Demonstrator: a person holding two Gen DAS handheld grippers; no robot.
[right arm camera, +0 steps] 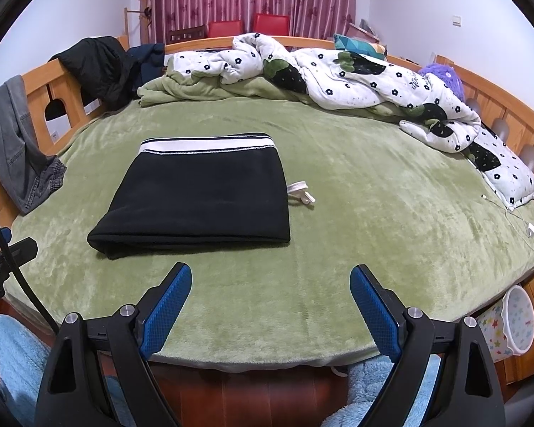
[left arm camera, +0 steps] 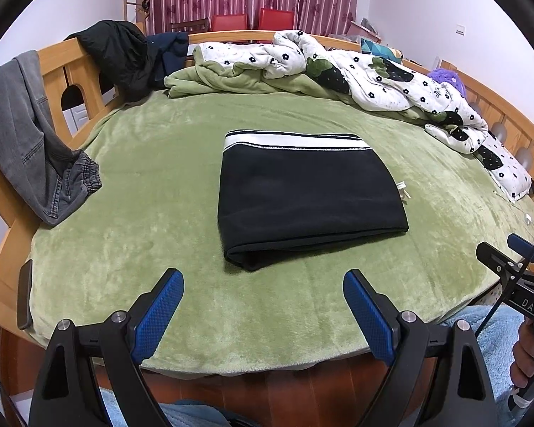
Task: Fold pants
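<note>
Black pants point(left arm camera: 311, 195) point(right arm camera: 199, 203) lie folded into a compact rectangle on the green blanket, white striped waistband at the far edge and a white drawstring point(right arm camera: 300, 194) poking out on the right side. My left gripper point(left arm camera: 263, 284) hovers open over the bed's near edge, just short of the folded pants, nothing between its blue pads. My right gripper point(right arm camera: 270, 279) is also open and empty, near the front edge and to the right of the pants. In the left wrist view, the right gripper's body point(left arm camera: 516, 277) shows at the right border.
A crumpled floral quilt point(left arm camera: 373, 78) point(right arm camera: 356, 78) lies along the bed's far and right side. Grey jeans point(left arm camera: 28, 142) and dark jackets point(left arm camera: 124, 57) hang over the wooden bed rail point(left arm camera: 58, 71). A white charger cable point(right arm camera: 523, 227) lies at the right. A star-patterned bin point(right arm camera: 512, 320) stands beside the bed.
</note>
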